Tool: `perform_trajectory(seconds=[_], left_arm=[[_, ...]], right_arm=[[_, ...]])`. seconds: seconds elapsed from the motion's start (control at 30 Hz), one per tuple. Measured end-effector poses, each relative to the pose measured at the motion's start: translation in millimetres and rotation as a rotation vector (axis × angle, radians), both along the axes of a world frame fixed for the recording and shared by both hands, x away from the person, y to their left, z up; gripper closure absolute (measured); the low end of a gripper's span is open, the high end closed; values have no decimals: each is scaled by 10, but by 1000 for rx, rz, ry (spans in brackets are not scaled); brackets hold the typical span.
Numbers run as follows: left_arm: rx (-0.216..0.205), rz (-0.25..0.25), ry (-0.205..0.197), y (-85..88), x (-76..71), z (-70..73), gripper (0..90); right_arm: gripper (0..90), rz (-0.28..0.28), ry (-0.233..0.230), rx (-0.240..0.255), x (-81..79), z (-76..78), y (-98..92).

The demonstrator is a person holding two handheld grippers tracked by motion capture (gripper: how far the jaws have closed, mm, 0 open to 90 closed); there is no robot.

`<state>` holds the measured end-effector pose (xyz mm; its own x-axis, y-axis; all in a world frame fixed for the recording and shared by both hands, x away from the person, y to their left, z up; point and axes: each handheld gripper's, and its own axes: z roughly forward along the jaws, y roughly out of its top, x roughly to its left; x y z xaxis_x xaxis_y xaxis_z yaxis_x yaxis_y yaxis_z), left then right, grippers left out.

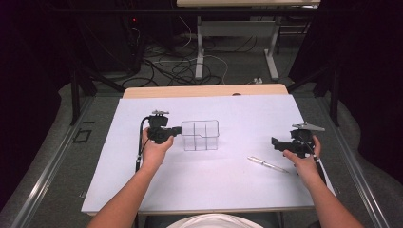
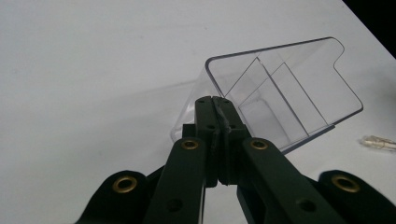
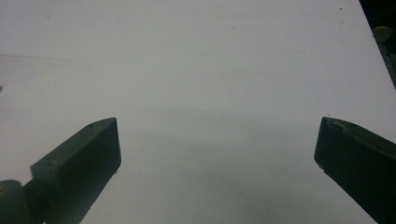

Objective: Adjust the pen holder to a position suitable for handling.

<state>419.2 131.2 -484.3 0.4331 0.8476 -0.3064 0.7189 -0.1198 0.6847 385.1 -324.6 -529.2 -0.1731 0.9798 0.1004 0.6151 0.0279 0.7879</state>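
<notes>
A clear plastic box with inner dividers stands on the white table, left of centre. My left gripper meets its left wall. In the left gripper view the jaws of the left gripper are pressed together on the near wall of the clear box, which looks tilted. A clear pen lies on the table at the right and shows as a pen tip at the right edge of that view. My right gripper hovers just right of the pen, and its jaws stand wide apart over bare table with nothing between them.
The table's far wooden edge lies beyond the white sheet. Behind it the floor holds cables and the legs of another desk. Dark frames stand at both sides.
</notes>
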Motion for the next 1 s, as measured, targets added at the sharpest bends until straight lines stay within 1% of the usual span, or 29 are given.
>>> perform_trajectory(seconds=[0.13,0.27,0.33,0.47,0.53,0.67,0.73,0.77,0.8,0.83,0.87,0.9,0.93,0.97,1.0], left_arm=[[-1,8,-5,-46,19,-10,900],[7,5,-16,-112,43,-20,900],[9,-1,-13,-128,50,-26,900],[4,-5,-11,-169,49,-35,900],[7,-13,-9,-169,46,-35,900],[-2,-25,-1,-149,46,-39,900],[6,-30,-5,-136,41,-37,900],[4,-28,-6,-131,37,-39,900],[7,-29,-6,-117,34,-38,900],[1,-30,-5,-102,29,-40,899],[-5,-27,-5,-88,23,-43,899],[-8,-35,-5,-66,17,-44,869],[-8,-37,-9,-51,9,-45,869],[-9,-34,-11,-25,-9,-44,858],[-14,-38,-18,23,-31,-39,847]], right_arm=[[0,0,4,3,1,-6,5],[0,1,6,1,-1,-8,19],[0,0,5,-2,-2,-7,20],[0,-3,11,7,-4,-6,13],[0,1,8,6,-4,-7,9],[3,5,5,0,-3,-1,11],[10,2,0,-1,-6,8,21],[27,7,-12,-13,-7,20,18],[27,7,-12,-13,-7,20,18],[60,12,-19,-16,-12,37,26],[60,12,-19,-16,-12,37,26],[129,23,-31,-30,-20,52,32],[129,23,-31,-30,-20,52,32],[171,41,-45,-55,-33,66,40],[176,47,-47,-62,-37,73,43]])
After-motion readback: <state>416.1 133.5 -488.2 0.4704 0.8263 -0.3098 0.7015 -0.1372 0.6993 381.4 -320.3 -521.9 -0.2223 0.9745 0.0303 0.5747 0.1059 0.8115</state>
